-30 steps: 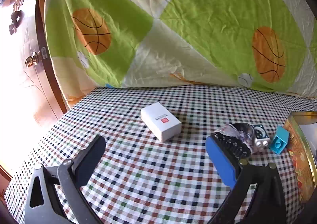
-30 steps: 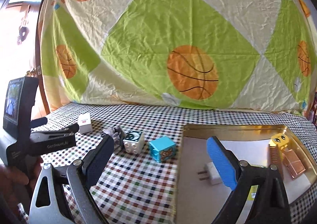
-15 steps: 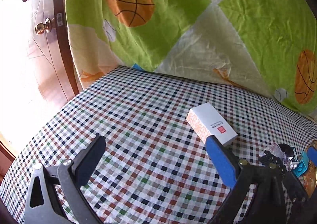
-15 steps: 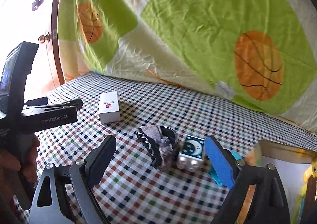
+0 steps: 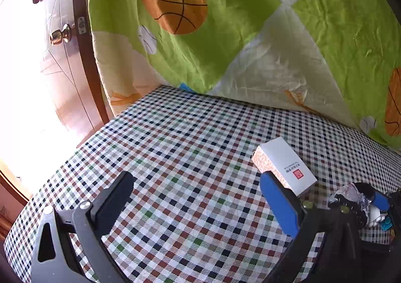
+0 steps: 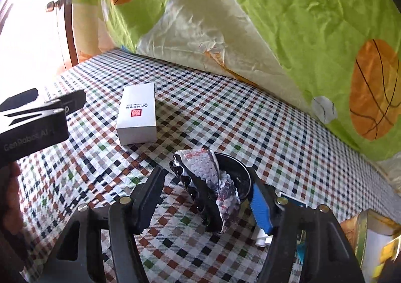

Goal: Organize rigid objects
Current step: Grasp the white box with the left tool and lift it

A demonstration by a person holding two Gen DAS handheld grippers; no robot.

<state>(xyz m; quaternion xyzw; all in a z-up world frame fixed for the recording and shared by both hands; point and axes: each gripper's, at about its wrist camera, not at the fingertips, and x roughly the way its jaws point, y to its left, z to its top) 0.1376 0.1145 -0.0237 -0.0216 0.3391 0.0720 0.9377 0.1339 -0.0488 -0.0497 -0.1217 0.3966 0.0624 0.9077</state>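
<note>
Hair clip (image 6: 210,182) lies between right gripper (image 6: 208,197) jaws, white box (image 6: 137,115) beyond.

- The box (image 6: 137,114) lies flat on the checked tablecloth (image 6: 250,117), far left of the hair claw clip (image 6: 208,187).
- The hair claw clip sits between the right gripper's (image 6: 204,194) spread fingers.
- A hanging quilt (image 6: 275,20) backs the table.
- The tray (image 6: 361,230) lies at the right, past the clip.
- The door (image 5: 45,57) stands left of the quilt.
</note>
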